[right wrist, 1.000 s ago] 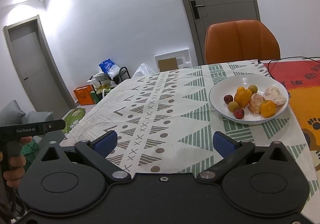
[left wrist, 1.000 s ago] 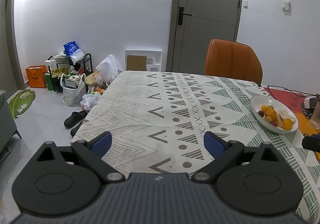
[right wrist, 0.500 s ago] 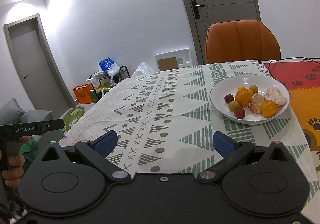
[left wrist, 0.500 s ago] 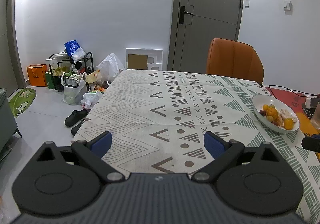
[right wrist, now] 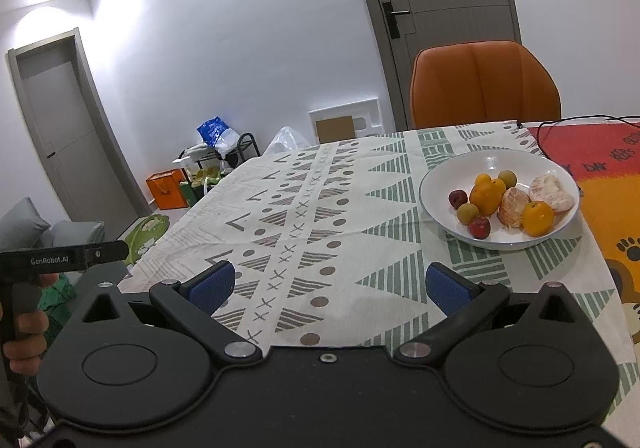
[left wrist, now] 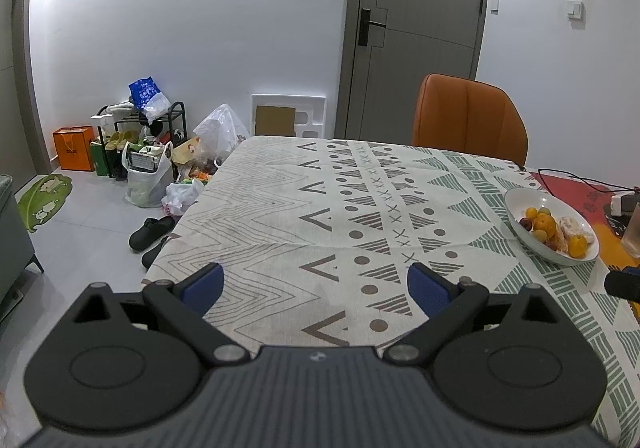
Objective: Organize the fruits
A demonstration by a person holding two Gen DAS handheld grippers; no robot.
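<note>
**Plainly, all the fruit sat in one bowl, both claws empty**

The patterned tablecloth (right wrist: 320, 216) stretched ahead of both claws, bare of loose fruit as far as either view showed. The white bowl (right wrist: 436, 184) stood ahead and to the right of the right gripper (right wrist: 328, 284), and far off to the right of the left gripper (left wrist: 316, 284). The fruits (right wrist: 508, 204) lay heaped together inside it: oranges, peeled citrus, small red and tan pieces. Both claws were spread wide and held nothing, low over the near table edge. That fits either fruit yet to be sorted out or fruit already gathered in; I judged no step settled.
</note>
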